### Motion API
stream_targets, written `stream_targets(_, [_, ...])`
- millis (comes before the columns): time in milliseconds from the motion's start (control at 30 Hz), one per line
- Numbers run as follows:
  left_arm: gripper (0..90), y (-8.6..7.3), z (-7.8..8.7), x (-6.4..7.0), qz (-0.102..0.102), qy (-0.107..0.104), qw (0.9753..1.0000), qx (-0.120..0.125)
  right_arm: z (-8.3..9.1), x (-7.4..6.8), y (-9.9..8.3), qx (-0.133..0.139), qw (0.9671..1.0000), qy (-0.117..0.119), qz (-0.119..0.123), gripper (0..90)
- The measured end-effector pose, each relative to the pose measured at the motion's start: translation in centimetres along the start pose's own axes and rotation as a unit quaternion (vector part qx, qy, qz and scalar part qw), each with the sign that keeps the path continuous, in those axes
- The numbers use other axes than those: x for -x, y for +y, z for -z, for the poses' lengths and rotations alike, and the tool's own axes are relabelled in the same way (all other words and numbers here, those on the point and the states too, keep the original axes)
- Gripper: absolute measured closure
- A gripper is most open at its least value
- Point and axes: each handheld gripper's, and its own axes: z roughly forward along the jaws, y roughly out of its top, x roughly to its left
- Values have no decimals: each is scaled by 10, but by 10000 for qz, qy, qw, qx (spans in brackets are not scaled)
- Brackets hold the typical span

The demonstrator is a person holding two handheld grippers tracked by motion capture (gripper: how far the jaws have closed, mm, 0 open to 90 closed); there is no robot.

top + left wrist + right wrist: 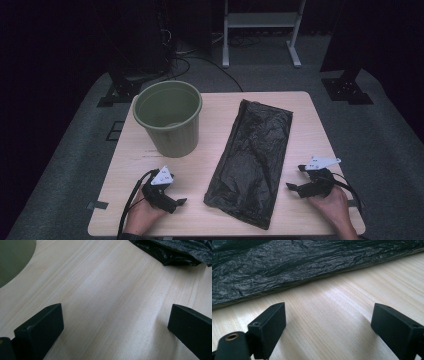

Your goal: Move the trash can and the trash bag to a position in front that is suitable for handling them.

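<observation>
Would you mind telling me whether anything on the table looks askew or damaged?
Nothing is damaged or spilled. The crinkled black plastic bag lies flat but diagonally across the light wooden table. The round olive-green bin stands upright. Left gripper and right gripper are open.

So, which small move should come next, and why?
Probably bring the right gripper forward to the black bag's near edge and close on it: both grippers are open and empty, the bag lies flat, and the bin has no liner.
</observation>
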Motion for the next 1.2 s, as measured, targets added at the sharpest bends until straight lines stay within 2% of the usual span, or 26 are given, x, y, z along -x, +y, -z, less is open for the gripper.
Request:
stream_targets(267, [0,0,0,0,-1,2,10000,-2,4,-3,-2,-36,10000,26,26,123])
stream_targets(433, [0,0,0,0,3,12,10000,-6,12,-10,-3,52,9997,183,-155,123])
stream_targets(533, [0,0,0,0,10,19,10000,-2,17,-18,-3,1,9995,241,-216,125])
stream_targets(633, [0,0,0,0,19,26,10000,-3,25,-30,1,135,9991,316,-241,134])
stream_targets(900, [0,0,0,1,25,37,10000,-5,24,-50,9,177,9981,571,-179,148])
stream_targets(933, [0,0,0,1,27,38,10000,-5,24,-58,13,173,9981,585,-100,149])
stream_targets(1033, [0,0,1,1,27,38,10000,-5,24,-67,16,223,9975,672,-83,151])
stream_targets(1200, [0,0,0,1,29,39,10000,-5,20,-83,22,224,9967,771,95,176])
